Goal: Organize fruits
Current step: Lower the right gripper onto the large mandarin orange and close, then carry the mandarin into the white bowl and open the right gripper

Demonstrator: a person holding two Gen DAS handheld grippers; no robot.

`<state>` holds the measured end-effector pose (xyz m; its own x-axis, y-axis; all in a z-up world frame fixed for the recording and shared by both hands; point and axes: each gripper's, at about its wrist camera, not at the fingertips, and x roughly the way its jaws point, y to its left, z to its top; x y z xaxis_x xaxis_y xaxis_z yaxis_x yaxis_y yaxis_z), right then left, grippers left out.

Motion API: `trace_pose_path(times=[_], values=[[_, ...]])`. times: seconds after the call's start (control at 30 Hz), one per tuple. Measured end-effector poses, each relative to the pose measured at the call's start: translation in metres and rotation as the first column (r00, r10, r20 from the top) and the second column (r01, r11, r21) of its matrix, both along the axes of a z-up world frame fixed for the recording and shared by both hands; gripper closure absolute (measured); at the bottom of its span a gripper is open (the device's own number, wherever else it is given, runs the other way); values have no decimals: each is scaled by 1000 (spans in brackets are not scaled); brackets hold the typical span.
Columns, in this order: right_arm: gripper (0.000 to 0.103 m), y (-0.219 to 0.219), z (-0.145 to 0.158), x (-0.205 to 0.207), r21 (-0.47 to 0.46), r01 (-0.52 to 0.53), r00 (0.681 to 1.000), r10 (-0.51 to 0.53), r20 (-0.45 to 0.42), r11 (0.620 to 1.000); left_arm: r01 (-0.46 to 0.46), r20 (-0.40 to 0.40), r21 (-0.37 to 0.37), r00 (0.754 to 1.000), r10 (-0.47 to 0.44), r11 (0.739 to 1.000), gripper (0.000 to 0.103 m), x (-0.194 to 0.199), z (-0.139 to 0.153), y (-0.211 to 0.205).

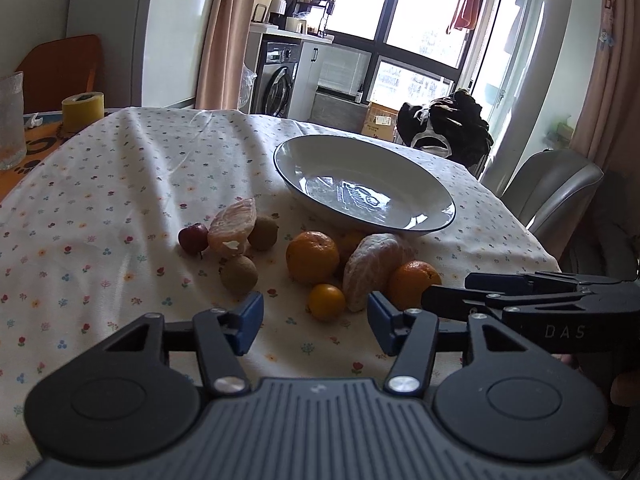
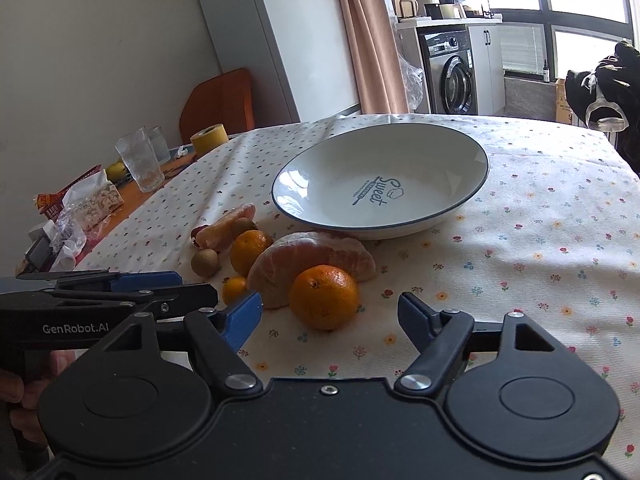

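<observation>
**Start with the nearest orange**

The bowl [image 2: 380,184] sat empty; all the fruit lay loose on the cloth just in front of it. Both grippers, left [image 1: 316,322] and right [image 2: 330,316], were spread wide, holding nothing. The right one faced the orange [image 2: 324,296] nearest it, well in front of the bowl. Best to straddle its widest part, close gently, and lift clear of the peeled segment [image 2: 312,260] behind.

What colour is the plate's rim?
Dark blue, on a white plate; clearest in the right wrist view.
</observation>
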<state>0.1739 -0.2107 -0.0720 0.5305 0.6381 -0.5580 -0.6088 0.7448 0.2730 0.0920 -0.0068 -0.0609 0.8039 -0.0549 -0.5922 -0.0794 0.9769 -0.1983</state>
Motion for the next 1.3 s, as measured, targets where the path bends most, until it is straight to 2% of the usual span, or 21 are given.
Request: trace_pose_path(times=[0.27, 0.47, 0.53, 0.6, 0.63, 0.7, 0.87, 1.3], values=[[36, 8, -6, 9, 12, -23, 1000, 24, -13, 1000, 12, -28, -21, 1000, -12, 1000, 62, 15, -10, 0], [42, 9, -9, 16, 23, -31, 999, 32, -22, 999, 19, -47, -18, 999, -20, 1000, 64, 23, -15, -2], [46, 10, -11, 17, 23, -36, 999, 36, -31, 999, 21, -47, -20, 999, -22, 1000, 64, 25, -16, -4], [57, 11, -13, 18, 28, -41, 998, 42, -41, 999, 27, -43, -23, 999, -28, 999, 69, 26, -16, -5], [58, 11, -14, 19, 29, -40, 998, 41, -45, 999, 35, -41, -29, 999, -36, 999, 73, 26, -17, -6], [61, 10, -15, 19, 35, -37, 998, 38, -44, 999, 37, -38, -27, 999, -38, 999, 74, 27, -17, -7], [62, 8, -15, 16, 36, -35, 998, 37, -41, 999, 26, -31, -32, 999, -27, 999, 82, 22, -17, -6], [62, 7, 1, 7, 61, -38, 999, 38, 1, 997, 5, 21, -43, 1000, -4, 999, 82, 4, -1, 0]])
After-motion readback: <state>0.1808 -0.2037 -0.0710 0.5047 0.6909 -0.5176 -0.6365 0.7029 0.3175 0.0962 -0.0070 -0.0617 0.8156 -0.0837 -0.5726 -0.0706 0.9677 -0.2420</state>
